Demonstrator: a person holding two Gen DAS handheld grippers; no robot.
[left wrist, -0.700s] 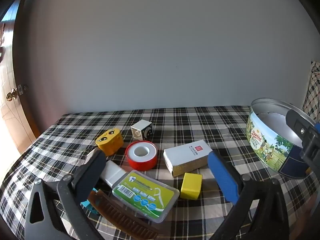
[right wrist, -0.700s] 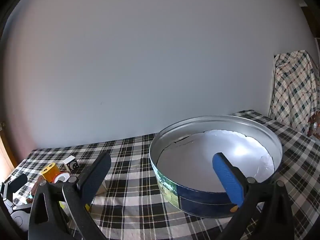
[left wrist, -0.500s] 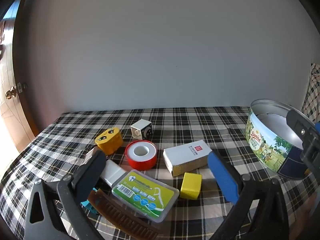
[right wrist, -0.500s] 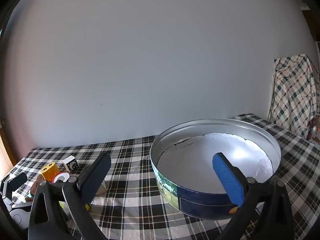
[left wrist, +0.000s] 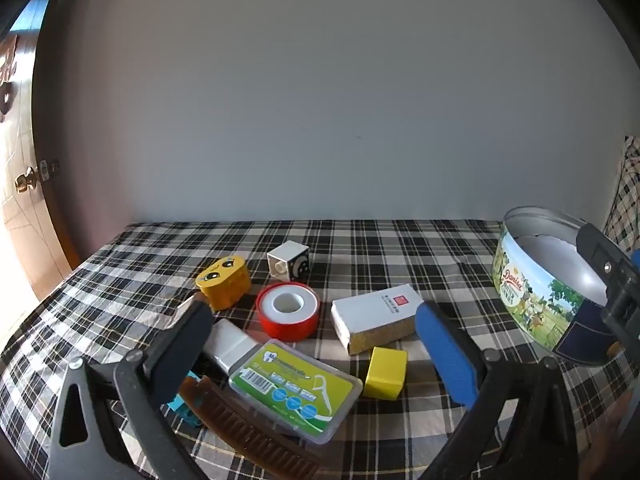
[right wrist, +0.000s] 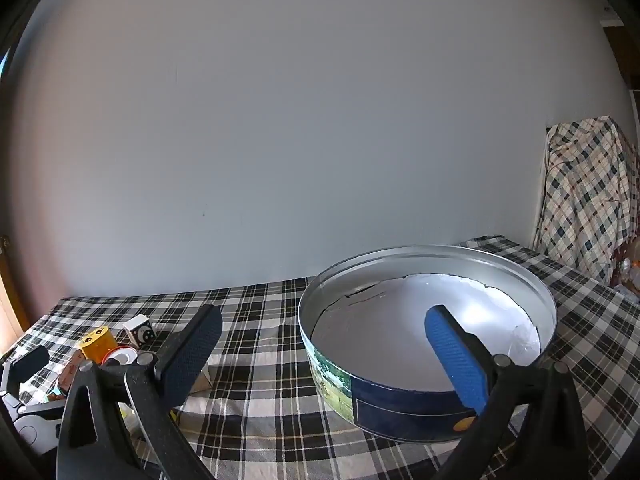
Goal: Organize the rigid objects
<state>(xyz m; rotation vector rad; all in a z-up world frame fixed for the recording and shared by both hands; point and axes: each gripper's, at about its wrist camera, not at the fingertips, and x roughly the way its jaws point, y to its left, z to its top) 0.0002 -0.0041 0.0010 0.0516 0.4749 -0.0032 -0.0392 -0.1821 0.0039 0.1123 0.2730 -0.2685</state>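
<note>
A cluster of small items lies on the checked cloth in the left wrist view: a green floss-pick case (left wrist: 294,390), a yellow cube (left wrist: 386,372), a white box (left wrist: 378,316), a red tape roll (left wrist: 287,317), an orange face block (left wrist: 223,281), a white cube (left wrist: 289,266), a white tube (left wrist: 230,344) and a brown comb (left wrist: 248,436). My left gripper (left wrist: 310,350) hangs open just above them, nothing between its fingers. To the right stands a round cookie tin (right wrist: 426,336), open and with only its lining inside. My right gripper (right wrist: 326,344) is open in front of it, its blue finger over the tin's near wall.
The table (left wrist: 400,248) backs onto a plain grey wall. A wooden door (left wrist: 24,184) with a knob stands at far left. A checked cloth draped over something (right wrist: 588,196) sits beyond the table's right end. The right gripper's finger (left wrist: 612,276) shows beside the tin (left wrist: 540,280).
Both views have shifted slightly: the tin sits a little lower and further right in the right wrist view. The items on the cloth have not moved, and both grippers stay open.
</note>
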